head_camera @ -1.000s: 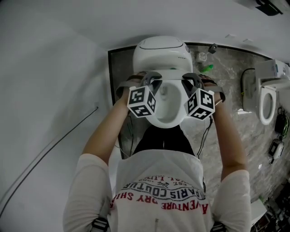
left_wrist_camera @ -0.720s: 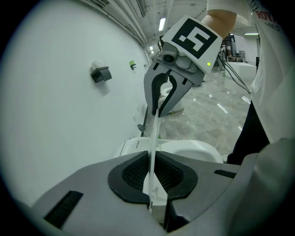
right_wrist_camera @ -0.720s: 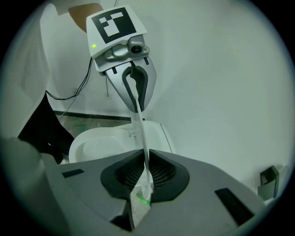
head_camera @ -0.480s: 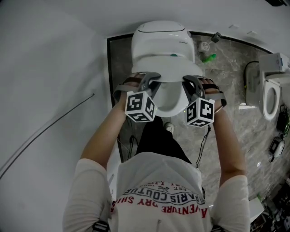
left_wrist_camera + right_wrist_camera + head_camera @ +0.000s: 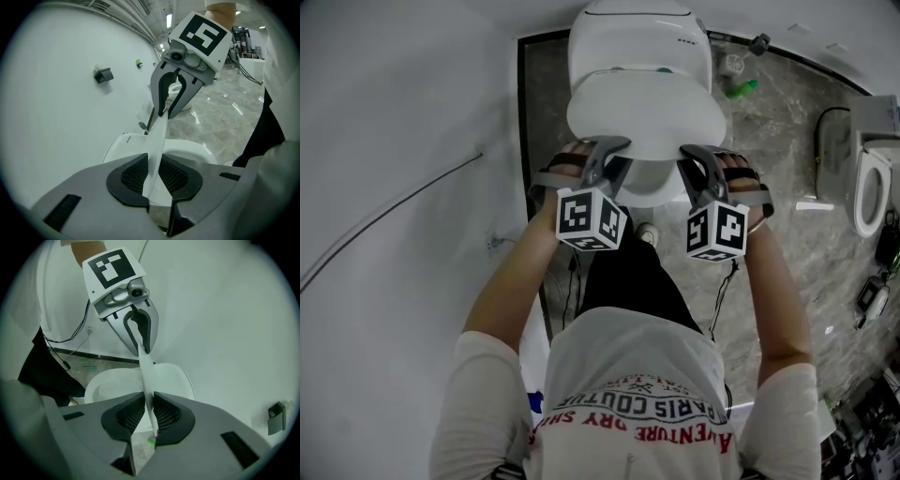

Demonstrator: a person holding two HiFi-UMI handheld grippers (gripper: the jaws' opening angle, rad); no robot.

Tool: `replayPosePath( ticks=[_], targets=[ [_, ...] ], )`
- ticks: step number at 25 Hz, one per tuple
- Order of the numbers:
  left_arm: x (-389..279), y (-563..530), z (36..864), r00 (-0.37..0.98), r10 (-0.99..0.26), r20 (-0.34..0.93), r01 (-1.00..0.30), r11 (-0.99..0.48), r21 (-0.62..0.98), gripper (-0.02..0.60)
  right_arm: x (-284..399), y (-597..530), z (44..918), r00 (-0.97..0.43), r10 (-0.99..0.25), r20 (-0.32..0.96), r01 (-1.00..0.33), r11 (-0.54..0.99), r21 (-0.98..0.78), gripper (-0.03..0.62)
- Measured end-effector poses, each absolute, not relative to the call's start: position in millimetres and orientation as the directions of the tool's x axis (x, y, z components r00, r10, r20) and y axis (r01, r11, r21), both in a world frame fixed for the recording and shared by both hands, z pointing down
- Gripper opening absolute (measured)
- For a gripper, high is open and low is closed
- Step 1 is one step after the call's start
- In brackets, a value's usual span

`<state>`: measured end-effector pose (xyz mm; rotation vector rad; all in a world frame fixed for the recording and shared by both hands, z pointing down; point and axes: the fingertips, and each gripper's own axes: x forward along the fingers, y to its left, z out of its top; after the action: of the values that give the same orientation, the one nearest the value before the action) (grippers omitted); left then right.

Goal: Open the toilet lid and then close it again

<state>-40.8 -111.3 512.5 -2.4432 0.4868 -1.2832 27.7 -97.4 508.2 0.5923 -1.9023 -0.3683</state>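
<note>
The white toilet lid (image 5: 645, 103) hangs half lowered over the bowl (image 5: 649, 192), in front of the toilet's back unit (image 5: 639, 33). My left gripper (image 5: 605, 155) is at the lid's front left edge and my right gripper (image 5: 698, 159) at its front right edge. In the left gripper view the lid (image 5: 157, 145) runs edge-on between my left gripper's (image 5: 157, 178) pads; these jaws are opening and a thin gap shows beside the lid. In the right gripper view my right gripper (image 5: 150, 416) is shut on the lid's edge (image 5: 147, 376), both pads pressed against it.
A white wall with a thin cable (image 5: 394, 216) runs along the left. A grey marble floor (image 5: 769, 122) lies to the right, with a green item (image 5: 741, 89) and a second toilet (image 5: 867, 187). The person's shoe (image 5: 647, 232) is just in front of the bowl.
The lid has swung down from upright towards the bowl, now covering most of it. Both grippers came down and towards the person with its front edge.
</note>
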Motion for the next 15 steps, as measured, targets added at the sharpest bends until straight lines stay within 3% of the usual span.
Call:
replayPosePath(
  ticks=[15],
  targets=[
    [-45.0,-25.6,594.9,0.516,-0.42,0.747,-0.187,-0.906,-0.38,0.134,21.6,-12.8,592.8,-0.344,-0.467,0.815,-0.193,0.884,0.425,0.08]
  ],
)
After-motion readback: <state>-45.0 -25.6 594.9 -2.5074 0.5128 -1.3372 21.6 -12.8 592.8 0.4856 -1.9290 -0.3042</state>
